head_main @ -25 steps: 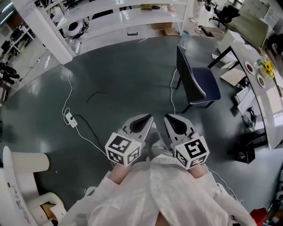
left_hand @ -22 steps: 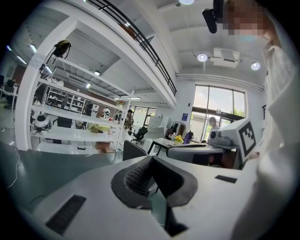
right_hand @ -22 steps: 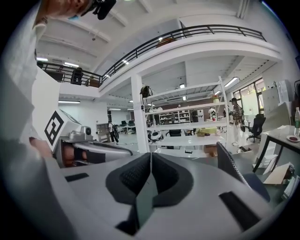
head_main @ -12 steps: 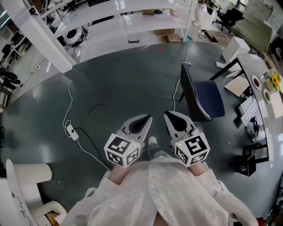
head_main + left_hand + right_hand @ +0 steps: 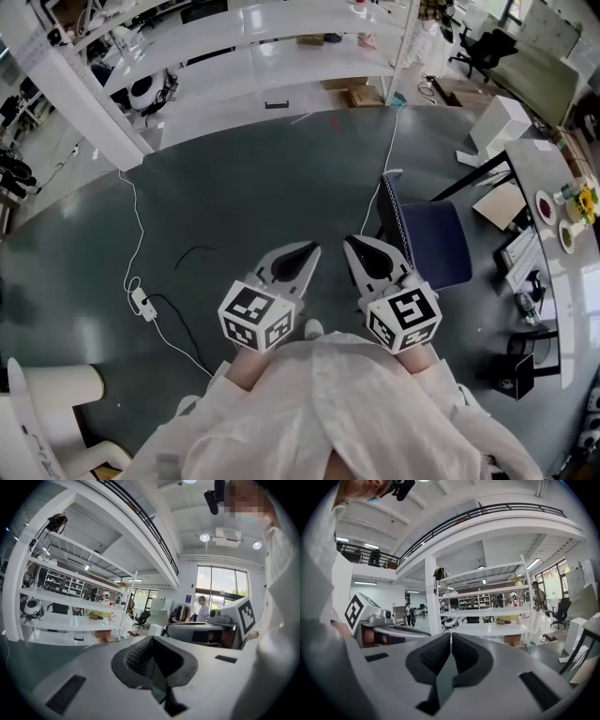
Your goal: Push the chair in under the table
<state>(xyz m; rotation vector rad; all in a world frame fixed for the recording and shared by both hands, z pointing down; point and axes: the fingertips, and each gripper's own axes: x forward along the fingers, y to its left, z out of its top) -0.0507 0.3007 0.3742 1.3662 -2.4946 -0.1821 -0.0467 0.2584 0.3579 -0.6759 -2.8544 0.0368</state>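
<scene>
A dark blue chair [image 5: 433, 242] stands on the grey floor in the head view, its backrest [image 5: 394, 223] toward me and its seat facing the grey table [image 5: 548, 234] at the right edge. My right gripper [image 5: 359, 245] is shut and empty, just left of the backrest with a small gap. My left gripper [image 5: 307, 249] is shut and empty, further left over bare floor. In the left gripper view the left gripper [image 5: 151, 641] shows closed pads, and the right gripper [image 5: 451, 638] looks the same in its own view. The chair is in neither gripper view.
White shelving [image 5: 262, 56] runs along the back. A white cable [image 5: 131, 234] with a power strip [image 5: 142, 300] lies on the floor at left; another cable [image 5: 380, 183] runs to the chair. Plates and flowers [image 5: 574, 211] sit on the table. A dark box [image 5: 516, 373] stands at lower right.
I have walked toward the chair: it and the table have slid down and closer in the head view. Both grippers kept their shut pose in front of me.
</scene>
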